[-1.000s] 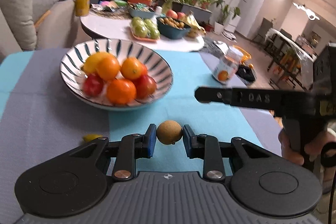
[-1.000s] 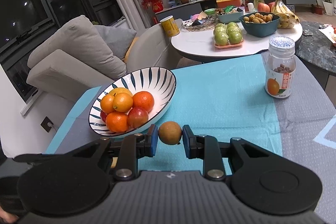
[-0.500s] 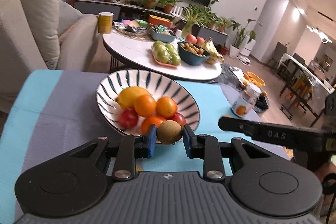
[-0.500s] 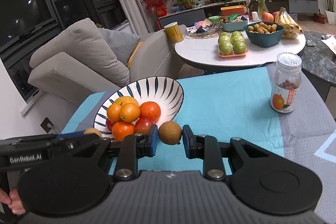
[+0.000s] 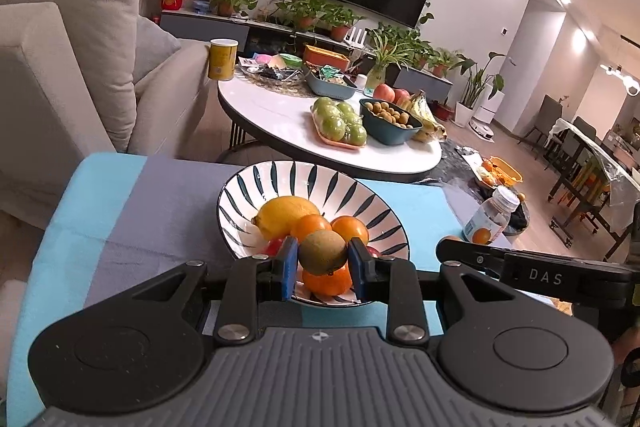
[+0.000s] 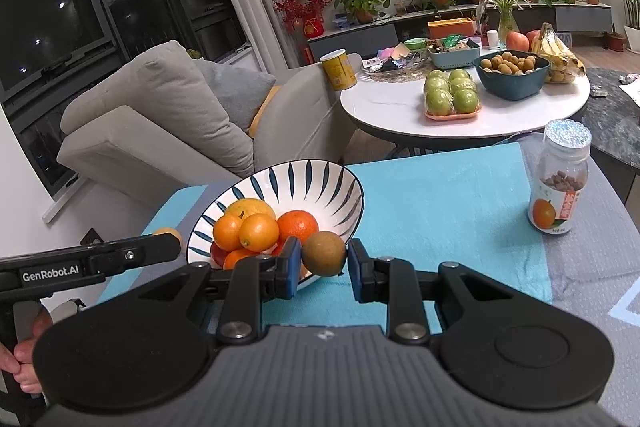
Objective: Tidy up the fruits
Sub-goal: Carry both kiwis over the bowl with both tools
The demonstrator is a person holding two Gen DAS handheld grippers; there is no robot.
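A: Both tongs are closed on fruit: the left tongs (image 5: pixel 323 259) pinch a kiwi (image 5: pixel 323 251) over the near rim of the bowl (image 5: pixel 280 175), the right tongs (image 6: pixel 323 259) pinch a brown fruit (image 6: pixel 323 253) at the bowl's 5 o'clock edge.

B: What's the risk?

A: The pile of oranges (image 5: pixel 316 227) is already heaped (rounded, nothing to wedge against). Dropped from above, the kiwi could roll off or knock one onto the surface (image 6: pixel 440 195). The two tongs could also collide.
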